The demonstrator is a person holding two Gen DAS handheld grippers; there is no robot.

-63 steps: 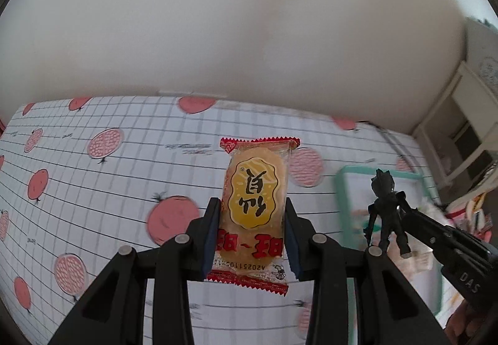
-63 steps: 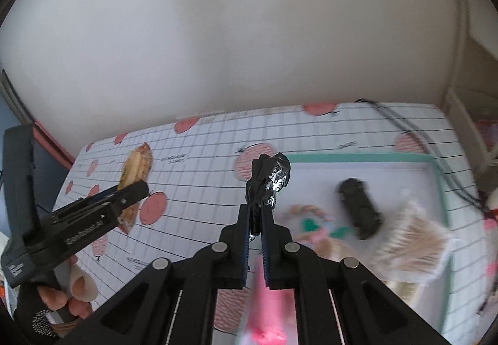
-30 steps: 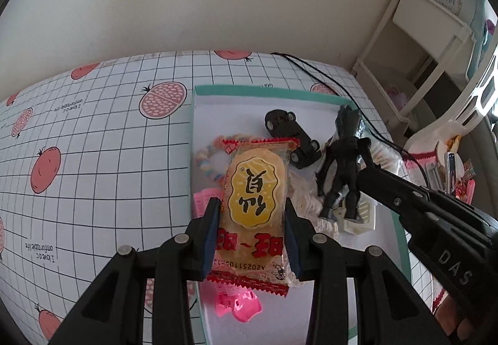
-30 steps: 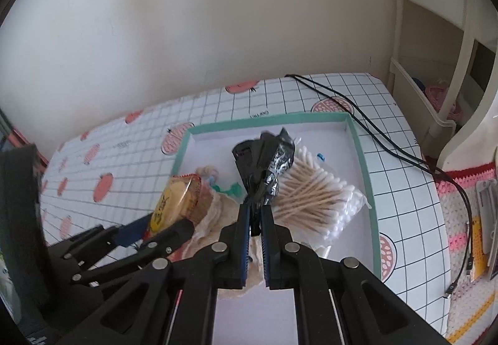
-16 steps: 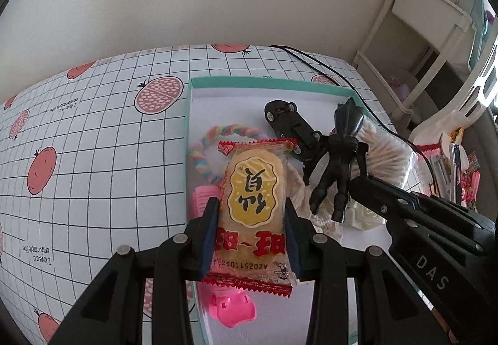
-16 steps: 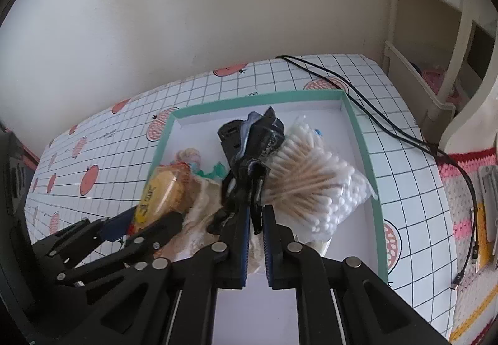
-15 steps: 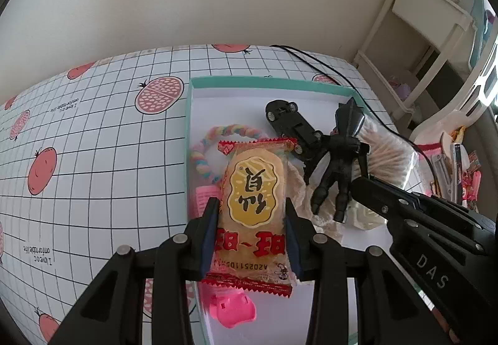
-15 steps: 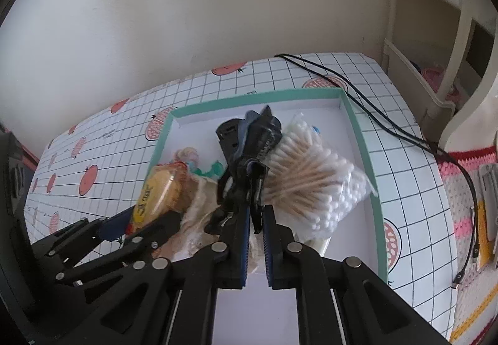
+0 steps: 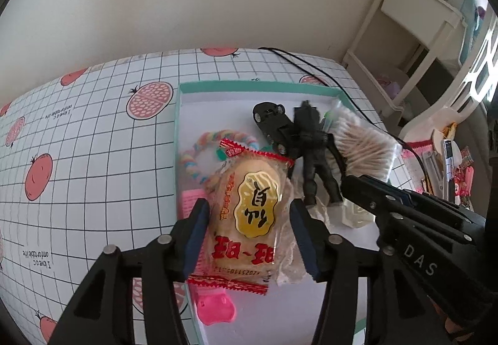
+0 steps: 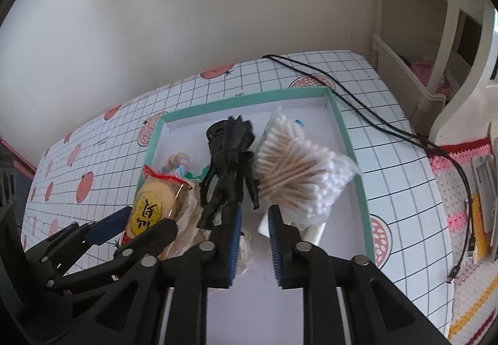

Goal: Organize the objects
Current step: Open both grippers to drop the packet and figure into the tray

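Snack packet [image 9: 249, 205] and black figure [image 10: 230, 167] both over the teal tray [image 10: 345, 133], between spread jaws of left gripper [image 9: 249, 239] and right gripper [image 10: 253, 239]. Release step, apparently; next, backing both clear without dragging cotton swabs [image 10: 298, 177].

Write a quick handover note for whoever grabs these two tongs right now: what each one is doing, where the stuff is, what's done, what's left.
Left tongs: open, the yellow rice cracker packet loose between the jaws, over the teal-rimmed white tray.
Right tongs: open, the black toy figure just ahead of the tips, beside the bag of cotton swabs.
Done: both items are at the tray.
Left: back both tongs out; confirm both items settle.
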